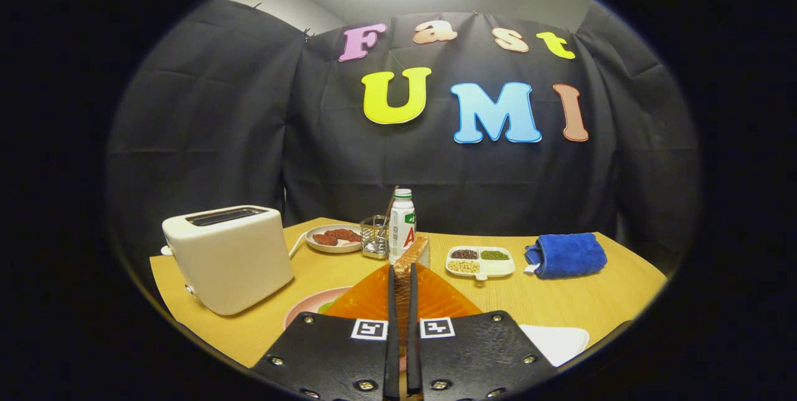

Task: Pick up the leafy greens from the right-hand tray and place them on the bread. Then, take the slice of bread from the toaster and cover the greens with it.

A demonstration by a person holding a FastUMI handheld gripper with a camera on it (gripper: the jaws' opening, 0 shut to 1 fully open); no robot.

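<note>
The wooden table [560, 301] carries a toaster [227, 258], pink plate [308, 307], bottle [402, 225] — and a blue towel [566, 254].

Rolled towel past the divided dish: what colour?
Blue, clearest in the gripper view: towel.

Red letter "A" on the bottle [402, 226], square coded markers on claw [402, 271]

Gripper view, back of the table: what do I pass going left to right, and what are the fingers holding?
Toaster → plate of red slices → wire holder → bottle → divided dish of beans → blue towel. The gripper is shut on a bread slice, held on edge just ahead.
</note>
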